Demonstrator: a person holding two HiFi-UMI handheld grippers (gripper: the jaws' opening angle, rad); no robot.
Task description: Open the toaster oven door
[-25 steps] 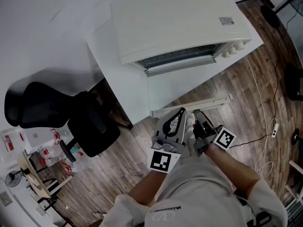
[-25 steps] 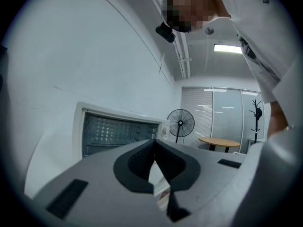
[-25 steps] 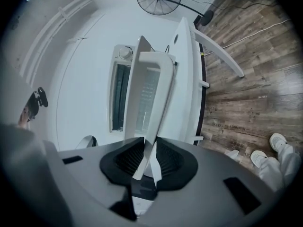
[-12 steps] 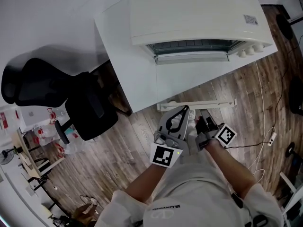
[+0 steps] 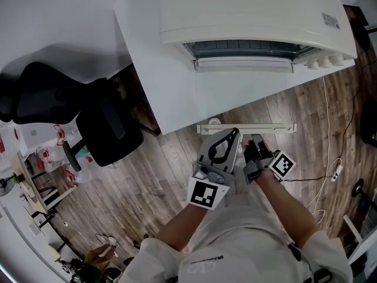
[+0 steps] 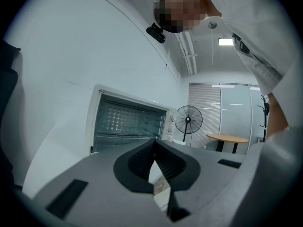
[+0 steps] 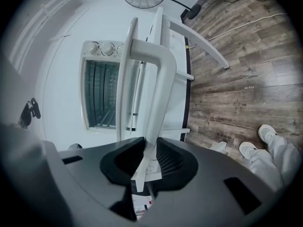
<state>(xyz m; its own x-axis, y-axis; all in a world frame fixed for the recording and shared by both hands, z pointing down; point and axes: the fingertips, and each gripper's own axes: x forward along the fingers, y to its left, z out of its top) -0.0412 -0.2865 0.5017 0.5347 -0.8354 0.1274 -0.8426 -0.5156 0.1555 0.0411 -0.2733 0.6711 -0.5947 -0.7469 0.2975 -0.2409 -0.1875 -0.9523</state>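
Reaches forward and down with the left forearm (image 5: 177, 232) and the right forearm (image 5: 288, 208), wrists close together. Holds the grey two-jaw left gripper (image 5: 234, 133) pointing ahead, tips pressed together on nothing, black pads bowed apart behind them. Clamps the grey two-jaw right gripper (image 5: 252, 141), just beside it, on a thin white bar handle (image 7: 161, 93) running between its pads.

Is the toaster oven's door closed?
No, the toaster oven stands open, with its inside in plain sight.
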